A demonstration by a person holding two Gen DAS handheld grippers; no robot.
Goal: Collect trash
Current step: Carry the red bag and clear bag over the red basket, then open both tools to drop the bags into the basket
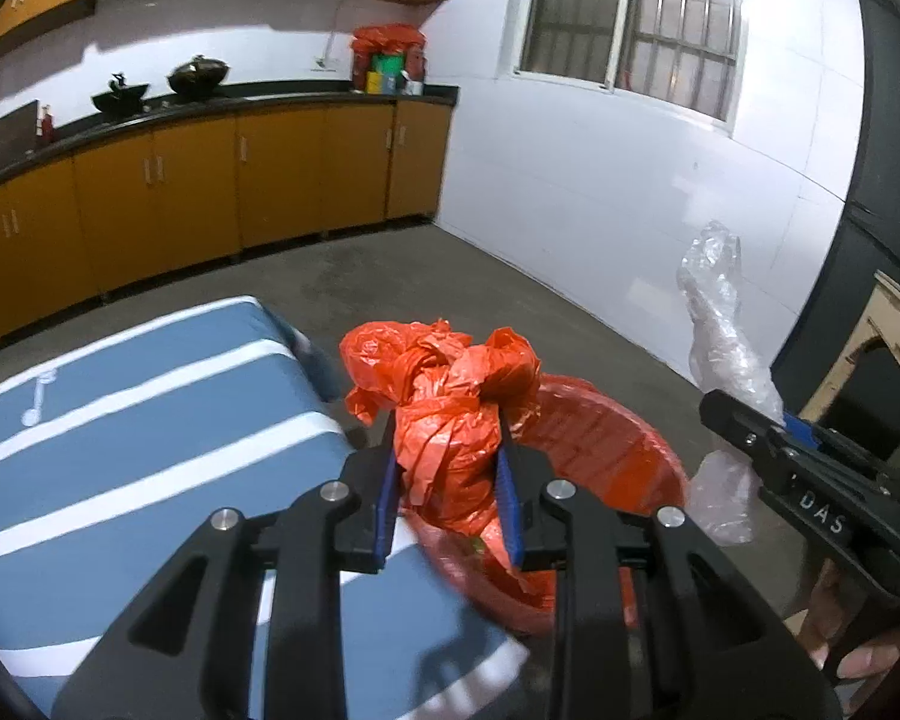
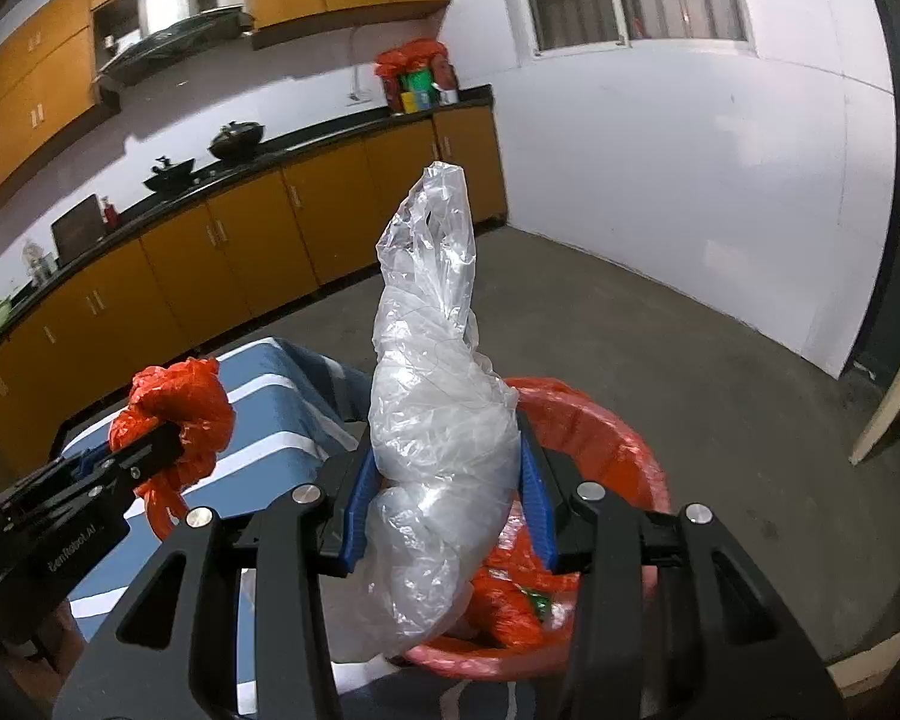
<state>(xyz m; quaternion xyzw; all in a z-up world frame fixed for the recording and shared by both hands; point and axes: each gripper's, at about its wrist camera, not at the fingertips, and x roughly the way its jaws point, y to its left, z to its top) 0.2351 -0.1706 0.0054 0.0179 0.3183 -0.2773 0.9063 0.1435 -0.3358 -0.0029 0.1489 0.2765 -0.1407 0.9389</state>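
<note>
My left gripper (image 1: 447, 438) is shut on a crumpled orange plastic bag (image 1: 450, 384) and holds it over the near-left rim of a red bin (image 1: 630, 444) lined with orange plastic. My right gripper (image 2: 444, 450) is shut on a crumpled clear plastic bag (image 2: 432, 372) that sticks up above the bin (image 2: 624, 450). The right gripper with its clear bag also shows in the left wrist view (image 1: 720, 324), to the right of the bin. The left gripper with its orange bag shows in the right wrist view (image 2: 174, 414). Orange and green trash (image 2: 528, 600) lies inside the bin.
A blue table with white stripes (image 1: 138, 420) stands left of the bin, with a small white item (image 1: 36, 402) on it. Orange cabinets (image 1: 210, 192) under a dark counter run along the back. A white wall with a barred window (image 1: 630, 18) is to the right. The floor is bare concrete (image 1: 480, 282).
</note>
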